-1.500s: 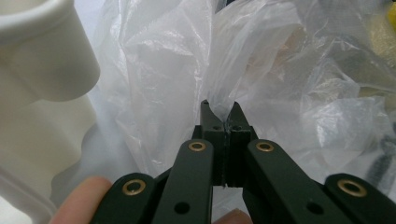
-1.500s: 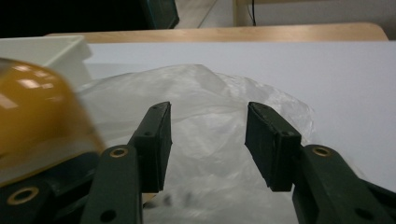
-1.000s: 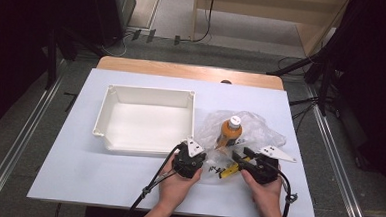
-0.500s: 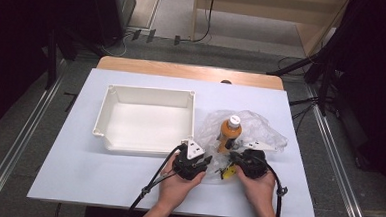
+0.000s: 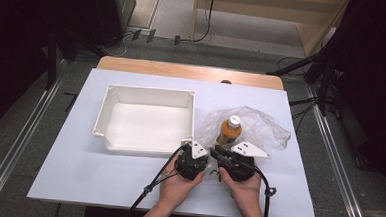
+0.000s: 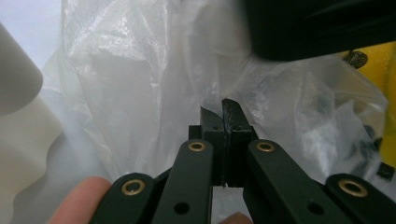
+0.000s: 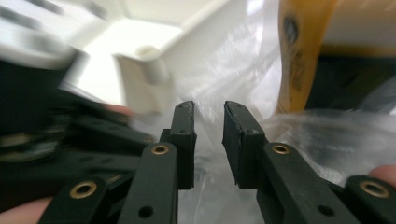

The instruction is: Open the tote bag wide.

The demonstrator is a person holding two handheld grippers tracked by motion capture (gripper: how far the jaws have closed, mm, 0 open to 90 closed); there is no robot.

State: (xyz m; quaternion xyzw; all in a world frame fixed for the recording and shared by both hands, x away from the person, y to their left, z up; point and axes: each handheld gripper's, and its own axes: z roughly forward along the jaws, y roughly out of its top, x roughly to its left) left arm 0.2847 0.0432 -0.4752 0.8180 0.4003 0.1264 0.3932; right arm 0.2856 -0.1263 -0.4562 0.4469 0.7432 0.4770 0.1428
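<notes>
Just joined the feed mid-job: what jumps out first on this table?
Both grippers meet at the near edge of a crumpled clear plastic bag with an orange bottle standing in it. The left gripper is shut on the bag's film; the right gripper is open beside it. An empty white tray sits left.

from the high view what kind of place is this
Probably a lab recording bench, not a home: a white-covered table, metal floor rails on both sides, and cables on the floor behind.

We find no legible text, brand, number or sign. The orange bottle [image 7: 299, 60] carries dark print on its label, but it is too blurred for us to read.
</notes>
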